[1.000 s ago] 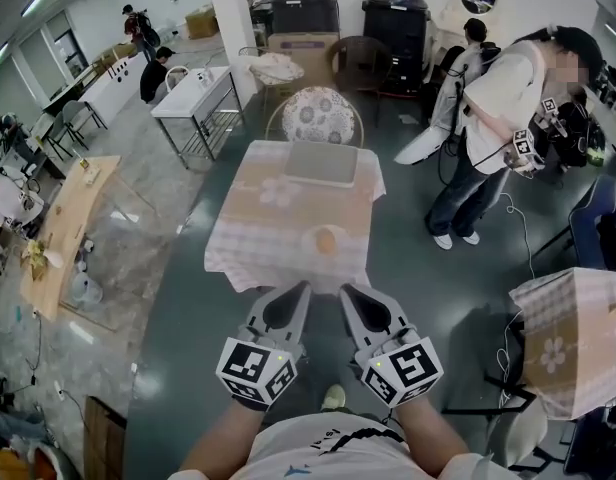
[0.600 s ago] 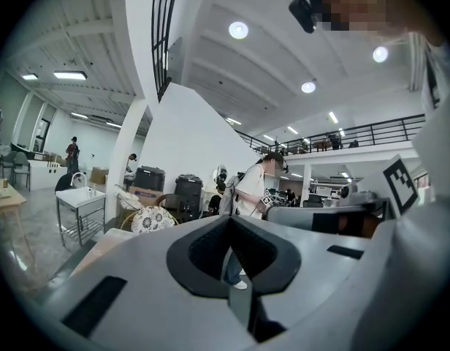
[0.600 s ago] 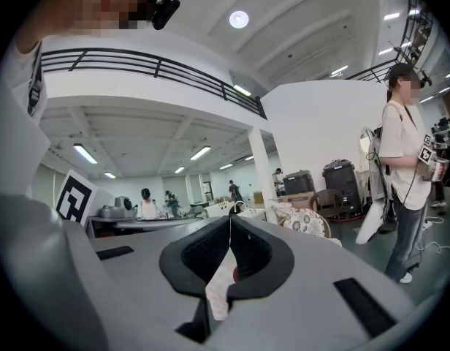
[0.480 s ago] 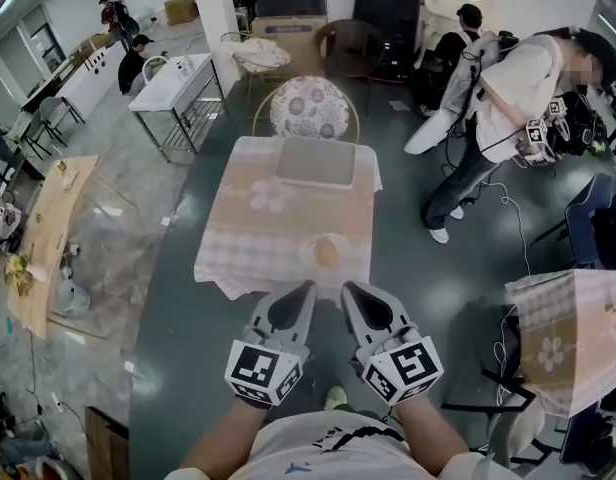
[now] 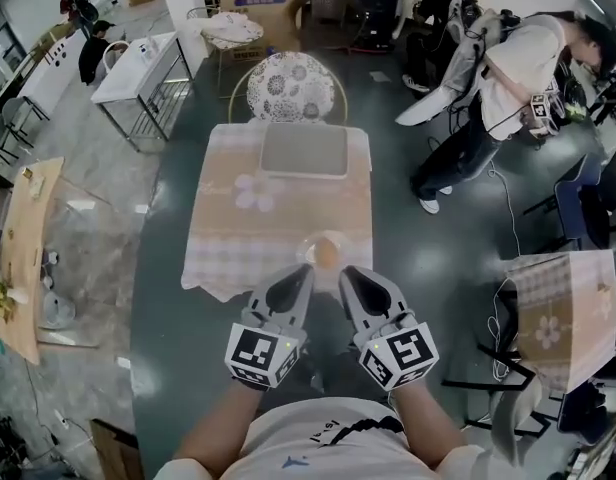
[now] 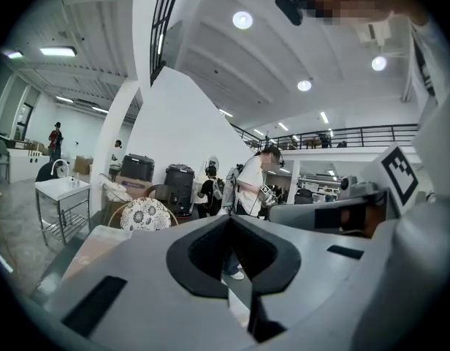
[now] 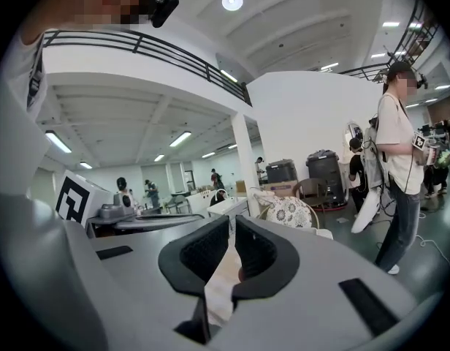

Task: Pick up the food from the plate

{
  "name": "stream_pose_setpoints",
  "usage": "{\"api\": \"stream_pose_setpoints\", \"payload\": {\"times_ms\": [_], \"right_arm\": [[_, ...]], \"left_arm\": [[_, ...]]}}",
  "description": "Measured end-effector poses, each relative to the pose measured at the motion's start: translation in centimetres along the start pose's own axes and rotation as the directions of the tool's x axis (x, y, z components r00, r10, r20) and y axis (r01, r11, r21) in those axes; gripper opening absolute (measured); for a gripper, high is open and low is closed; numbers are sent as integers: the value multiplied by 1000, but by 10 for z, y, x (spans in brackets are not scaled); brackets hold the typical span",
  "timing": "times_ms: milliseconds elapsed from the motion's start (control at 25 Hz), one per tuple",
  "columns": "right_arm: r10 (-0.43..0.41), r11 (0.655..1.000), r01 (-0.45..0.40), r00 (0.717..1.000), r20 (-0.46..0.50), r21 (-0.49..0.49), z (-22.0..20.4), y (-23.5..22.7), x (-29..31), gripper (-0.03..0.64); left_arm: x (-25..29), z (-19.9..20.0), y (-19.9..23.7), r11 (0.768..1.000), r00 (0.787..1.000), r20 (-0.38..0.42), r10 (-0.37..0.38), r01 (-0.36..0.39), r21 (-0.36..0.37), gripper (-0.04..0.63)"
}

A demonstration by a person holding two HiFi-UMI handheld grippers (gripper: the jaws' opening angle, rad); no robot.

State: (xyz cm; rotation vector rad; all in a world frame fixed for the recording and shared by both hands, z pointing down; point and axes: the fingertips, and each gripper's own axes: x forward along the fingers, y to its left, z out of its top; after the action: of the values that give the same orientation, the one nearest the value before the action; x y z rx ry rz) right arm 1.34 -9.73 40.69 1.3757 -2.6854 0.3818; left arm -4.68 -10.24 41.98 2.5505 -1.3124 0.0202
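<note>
This is the approach step: nothing has been picked up yet. The food (image 5: 327, 254), a small round orange-brown piece, sits on a pale plate (image 5: 310, 247) at the near edge of the cloth-covered worktop (image 5: 238, 238), right of that edge's middle. At the far edge lies a flat grey tray (image 5: 305, 151), and a chair with a patterned cushion (image 5: 291, 86) stands beyond it.

Both tools are held side by side in front of the person, pointing at the plate. The left gripper (image 5: 302, 272) has its jaws pressed together with nothing between them, and so has the right gripper (image 5: 348, 273), whose own view shows only a thin slit with the cloth behind it. Their tips hang just short of the near edge, with the plate just beyond them and a little nearer the right one.

Next, I judge, one gripper (the right looks better placed) must spread its jaws, reach over the edge and come down so the pads straddle the food rather than the plate rim. It then needs a gentle close, since the piece looks soft and could roll or squash.
</note>
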Motion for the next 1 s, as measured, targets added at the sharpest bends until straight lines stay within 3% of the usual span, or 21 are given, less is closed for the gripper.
{"api": "stream_pose_setpoints", "payload": {"times_ms": [320, 440, 720, 1000], "right_arm": [[-47, 999, 48, 995, -83, 6, -45, -26, 33, 19], [-42, 999, 43, 992, -123, 1, -65, -36, 50, 80], [-50, 998, 43, 971, -235, -36, -126, -66, 86, 146], [-65, 997, 46, 932, -357, -62, -195, -93, 112, 221]], "left_arm": [[30, -33, 25, 999, 998, -46, -36, 36, -19, 6], [44, -47, 35, 999, 997, -68, -46, 45, -20, 6], [74, -82, 56, 998, 991, -116, -60, 57, -29, 6], [97, -123, 77, 997, 986, -155, -62, 54, -54, 6]]}}
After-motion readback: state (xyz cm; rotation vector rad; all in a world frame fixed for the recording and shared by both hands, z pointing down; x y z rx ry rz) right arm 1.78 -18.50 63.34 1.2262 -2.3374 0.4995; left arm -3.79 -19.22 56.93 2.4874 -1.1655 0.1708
